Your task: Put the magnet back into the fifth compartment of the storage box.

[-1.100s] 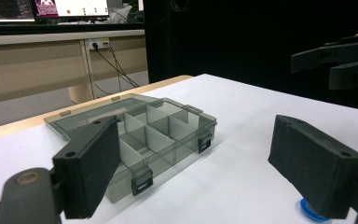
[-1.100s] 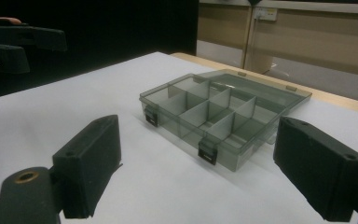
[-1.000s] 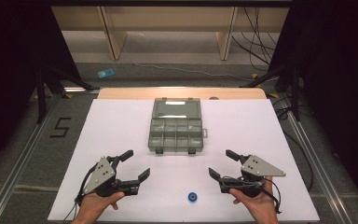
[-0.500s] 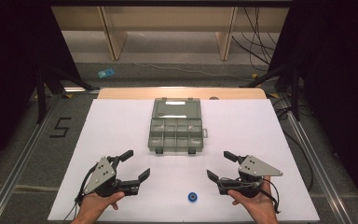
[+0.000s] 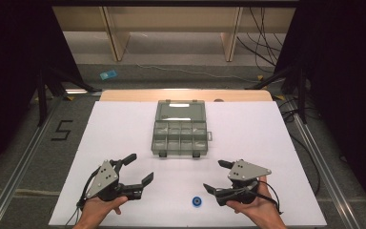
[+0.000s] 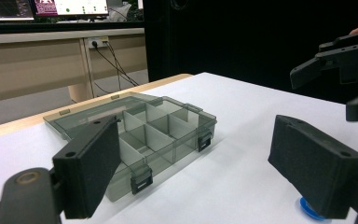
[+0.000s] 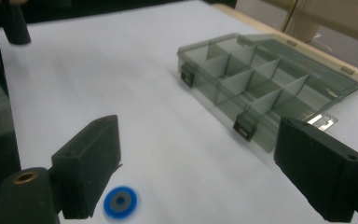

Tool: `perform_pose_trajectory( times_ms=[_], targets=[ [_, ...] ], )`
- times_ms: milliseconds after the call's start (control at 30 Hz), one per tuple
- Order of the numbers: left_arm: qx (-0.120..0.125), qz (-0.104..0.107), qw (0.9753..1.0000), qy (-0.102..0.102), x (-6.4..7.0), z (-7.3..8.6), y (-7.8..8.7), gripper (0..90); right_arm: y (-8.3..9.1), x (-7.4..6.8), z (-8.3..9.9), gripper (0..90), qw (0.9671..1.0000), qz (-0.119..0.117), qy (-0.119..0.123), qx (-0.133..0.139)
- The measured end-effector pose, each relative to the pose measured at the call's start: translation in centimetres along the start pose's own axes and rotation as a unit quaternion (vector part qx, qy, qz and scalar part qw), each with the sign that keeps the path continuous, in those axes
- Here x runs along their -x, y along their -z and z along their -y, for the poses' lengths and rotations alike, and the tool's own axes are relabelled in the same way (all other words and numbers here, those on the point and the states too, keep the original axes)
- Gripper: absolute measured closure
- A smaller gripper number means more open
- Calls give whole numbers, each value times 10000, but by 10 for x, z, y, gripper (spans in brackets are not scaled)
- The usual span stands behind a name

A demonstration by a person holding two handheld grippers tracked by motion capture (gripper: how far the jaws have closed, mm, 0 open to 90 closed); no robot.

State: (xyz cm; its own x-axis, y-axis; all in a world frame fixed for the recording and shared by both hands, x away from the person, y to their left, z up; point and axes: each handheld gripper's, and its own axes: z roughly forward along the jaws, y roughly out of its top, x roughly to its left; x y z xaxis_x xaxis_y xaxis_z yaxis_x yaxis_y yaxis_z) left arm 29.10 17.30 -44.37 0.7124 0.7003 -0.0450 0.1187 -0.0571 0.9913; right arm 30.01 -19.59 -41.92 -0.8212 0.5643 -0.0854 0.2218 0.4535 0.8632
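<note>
High view: white table point(image 5: 124, 124) bare around box point(image 5: 179, 127).

Even overhead light falls on the white bench point(image 5: 267, 143), which looks bright against dark surroundings left and right. Shadows under the left tool point(image 5: 136, 171) and right tool point(image 5: 218, 175) are soft and faint. In the gripper views the near jaws are blurred, and the small blue ring point(image 7: 120, 202) is smeared.
</note>
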Motion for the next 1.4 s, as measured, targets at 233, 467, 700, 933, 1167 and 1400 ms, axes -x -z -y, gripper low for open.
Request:
perform_pose_trajectory(
  times_ms=[233,467,700,933,1167,1400],
  targets=[
    [-22,-33,10000,23,-1,1,-1,160,-8,-9,-8,190,9942,-401,550,-830],
    [1,-14,10000,22,0,1,-1,160,-27,-21,-17,226,9725,-777,1095,-1901],
    [2,-13,10000,23,0,1,-1,159,-50,-31,-23,267,9473,-1120,1445,-2631],
    [1,-12,10000,26,0,1,-1,159,-69,-38,-22,362,9217,-1398,1719,-3185],
    [-1,-13,10000,18,0,1,-1,159,-85,-40,-21,433,9022,-1549,1852,-3573],
    [1,-13,10000,22,0,1,-1,159,-92,-39,-21,487,8899,-1552,2000,-3795]
  ],
)
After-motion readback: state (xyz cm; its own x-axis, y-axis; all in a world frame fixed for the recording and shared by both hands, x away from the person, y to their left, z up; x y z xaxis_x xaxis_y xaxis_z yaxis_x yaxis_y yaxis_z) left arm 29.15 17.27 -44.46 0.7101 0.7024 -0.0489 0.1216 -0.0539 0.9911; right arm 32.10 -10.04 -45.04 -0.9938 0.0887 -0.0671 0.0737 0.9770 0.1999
